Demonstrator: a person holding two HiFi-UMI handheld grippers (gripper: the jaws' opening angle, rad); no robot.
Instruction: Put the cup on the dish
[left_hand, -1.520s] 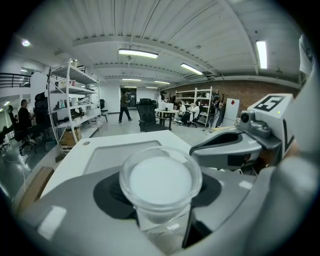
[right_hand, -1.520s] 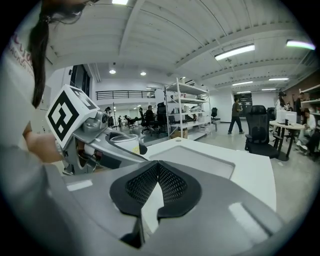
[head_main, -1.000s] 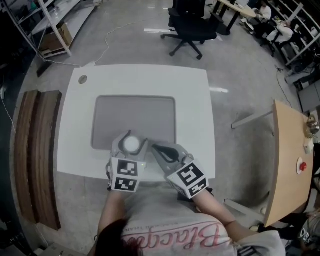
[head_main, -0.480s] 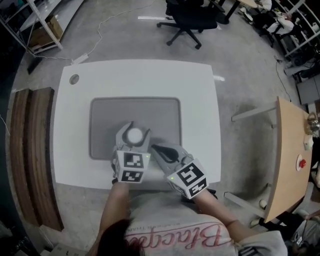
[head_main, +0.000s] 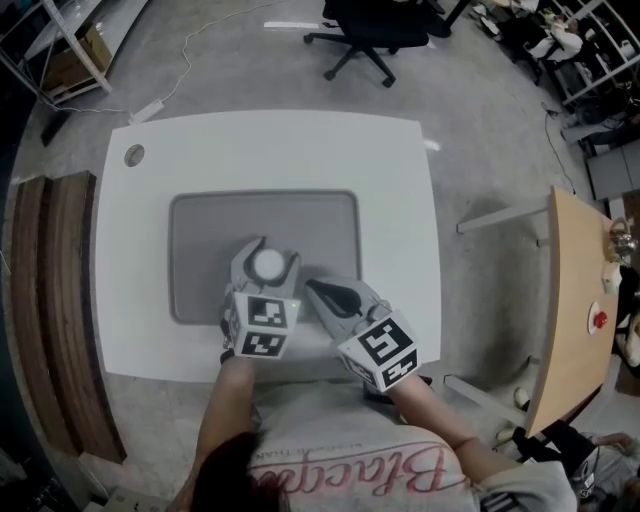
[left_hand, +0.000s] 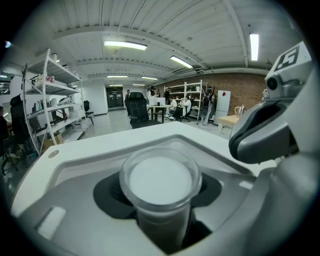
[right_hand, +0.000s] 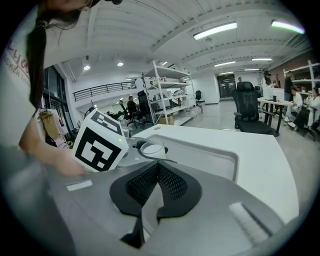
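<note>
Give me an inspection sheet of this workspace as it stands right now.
Surface: white table, with a round hole near its far left corner.
Job's things: clear cup over the grey tray; cannot tell if it touches the tray.
Clutter: nothing seen.
Grippers: left gripper shut on the cup; right gripper shut, empty, beside it.
Cables: white cable on the floor beyond the table.
Surroundings: office chair, wooden table at right, wooden planks at left.
</note>
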